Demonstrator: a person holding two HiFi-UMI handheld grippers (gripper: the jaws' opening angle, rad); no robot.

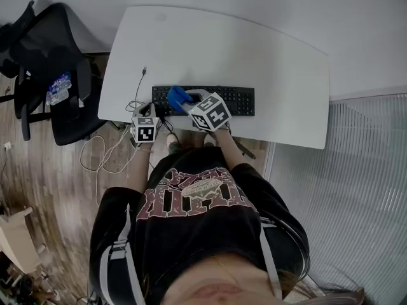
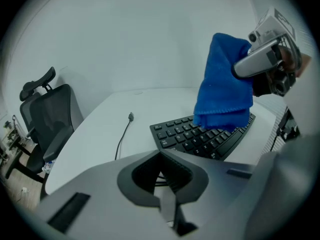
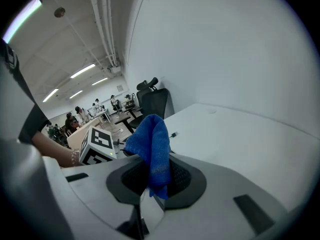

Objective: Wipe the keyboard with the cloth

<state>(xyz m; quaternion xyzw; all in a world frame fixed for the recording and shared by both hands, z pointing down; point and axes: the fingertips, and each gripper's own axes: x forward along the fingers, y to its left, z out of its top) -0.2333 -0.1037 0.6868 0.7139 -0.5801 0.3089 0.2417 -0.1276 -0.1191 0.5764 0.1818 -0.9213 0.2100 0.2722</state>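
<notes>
A black keyboard (image 1: 238, 100) lies near the front edge of the white table (image 1: 254, 49). My right gripper (image 1: 186, 103) is shut on a blue cloth (image 1: 177, 96) over the keyboard's left half. In the left gripper view the blue cloth (image 2: 223, 81) hangs folded from the right gripper (image 2: 252, 64), its lower edge resting on the keyboard (image 2: 192, 136). The right gripper view shows the cloth (image 3: 152, 146) bunched up between the jaws. My left gripper (image 1: 145, 117) sits at the table's front edge, left of the keyboard. Its jaws (image 2: 161, 176) are shut and hold nothing.
A thin cable (image 1: 141, 84) runs across the table left of the keyboard and hangs to the wooden floor. A black office chair (image 1: 60, 75) stands to the left of the table. A ribbed panel (image 1: 362, 170) runs along the right.
</notes>
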